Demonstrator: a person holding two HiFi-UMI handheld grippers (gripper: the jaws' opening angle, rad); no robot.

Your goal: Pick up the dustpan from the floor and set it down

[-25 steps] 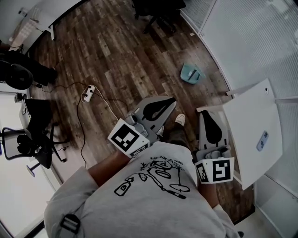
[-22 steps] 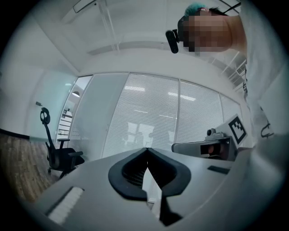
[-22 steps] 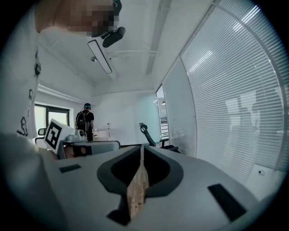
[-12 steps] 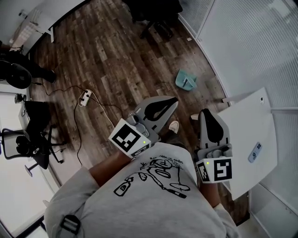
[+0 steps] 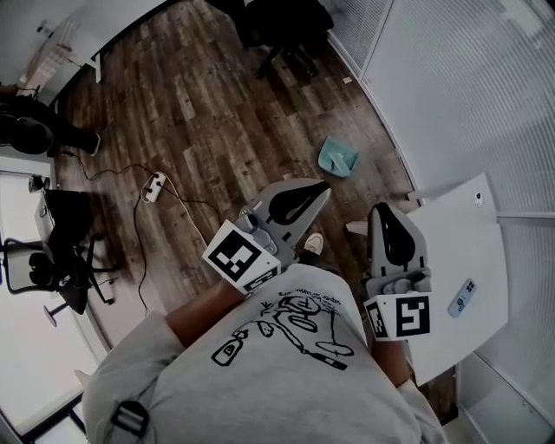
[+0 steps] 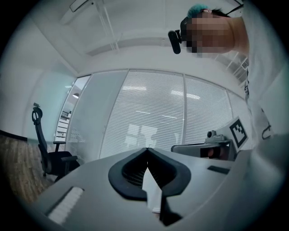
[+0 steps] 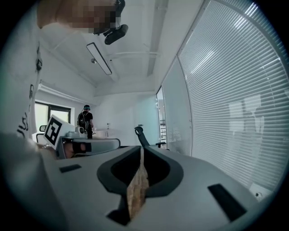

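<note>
The teal dustpan (image 5: 337, 158) lies on the wooden floor (image 5: 217, 113), at 1 o'clock from the left gripper (image 5: 316, 187) and 11 o'clock from the right gripper (image 5: 386, 212), well apart from both; both grippers' jaws are closed on nothing; a white bench (image 5: 451, 234) at 3 o'clock carries a small device (image 5: 462, 297); a power strip (image 5: 153, 186) lies at 9 o'clock; a black chair (image 5: 286, 26) stands at 12 o'clock.

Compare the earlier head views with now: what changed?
The person has walked forward: the dustpan and table have slid down and left in the head view, the dustpan now nearer the person. Nothing was taken or released. The left gripper and right gripper stay shut, empty, held out in front.
</note>
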